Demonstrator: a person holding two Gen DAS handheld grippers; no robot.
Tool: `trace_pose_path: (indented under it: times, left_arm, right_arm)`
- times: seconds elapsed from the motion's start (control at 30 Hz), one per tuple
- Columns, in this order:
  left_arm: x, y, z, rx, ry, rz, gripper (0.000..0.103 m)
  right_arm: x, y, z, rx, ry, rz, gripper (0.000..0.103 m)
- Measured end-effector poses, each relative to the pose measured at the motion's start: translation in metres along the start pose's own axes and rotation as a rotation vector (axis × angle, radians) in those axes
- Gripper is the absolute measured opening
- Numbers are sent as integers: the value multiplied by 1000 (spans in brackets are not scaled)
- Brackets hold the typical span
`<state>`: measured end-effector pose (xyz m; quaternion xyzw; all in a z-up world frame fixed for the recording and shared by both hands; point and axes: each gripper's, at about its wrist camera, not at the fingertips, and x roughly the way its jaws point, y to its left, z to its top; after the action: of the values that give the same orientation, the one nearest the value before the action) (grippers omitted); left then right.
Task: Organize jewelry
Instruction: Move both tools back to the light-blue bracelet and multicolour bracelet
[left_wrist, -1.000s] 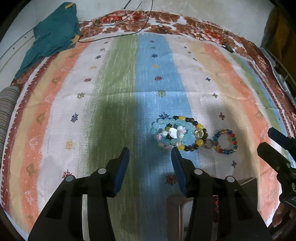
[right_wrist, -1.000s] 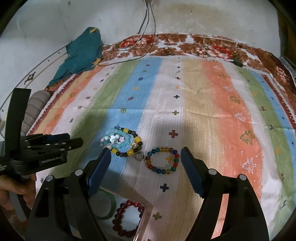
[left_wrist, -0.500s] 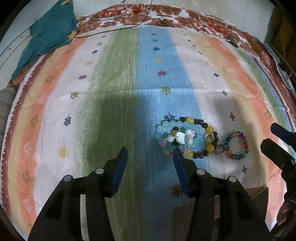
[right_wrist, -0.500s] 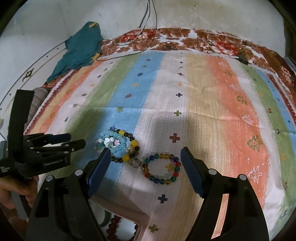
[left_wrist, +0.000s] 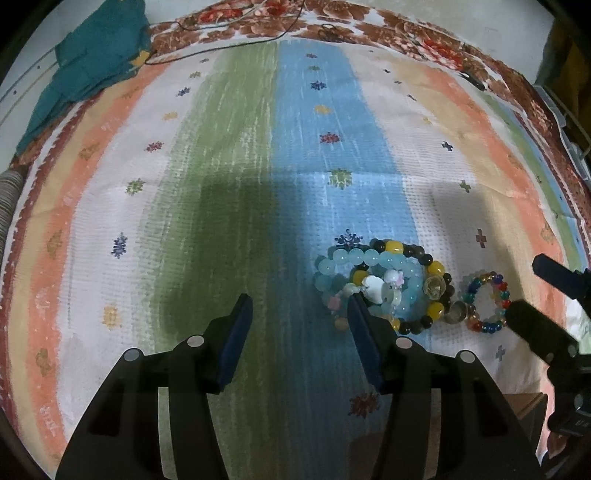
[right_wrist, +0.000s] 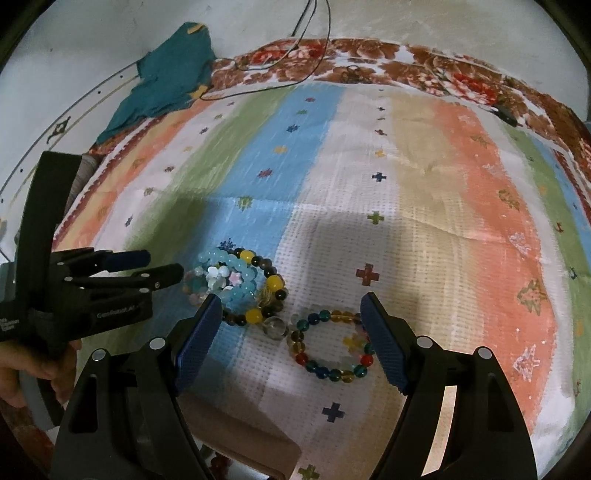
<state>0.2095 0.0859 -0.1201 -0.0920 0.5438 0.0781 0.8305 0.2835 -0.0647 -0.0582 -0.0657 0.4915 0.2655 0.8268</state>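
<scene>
Left claw gaping, empty, right claw spread wide, empty, both angled downward

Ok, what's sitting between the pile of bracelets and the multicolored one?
A single clear glass bead, touching the bracelet pile and beside the multicolored bracelet; right wrist view shows it.

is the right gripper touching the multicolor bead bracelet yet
Cannot tell. In the right wrist view the open right gripper straddles the multicolor bracelet, and its right finger overlaps the beads, so neither contact nor gap shows plainly.
</scene>
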Motion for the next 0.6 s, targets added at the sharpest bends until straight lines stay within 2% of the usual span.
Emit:
trace_pose_path:
  times: [0.6]
  left_arm:
    - [24,1,8,-11,64,-35,53]
  right_arm:
    - [31,18,-6,-111,148,72,75]
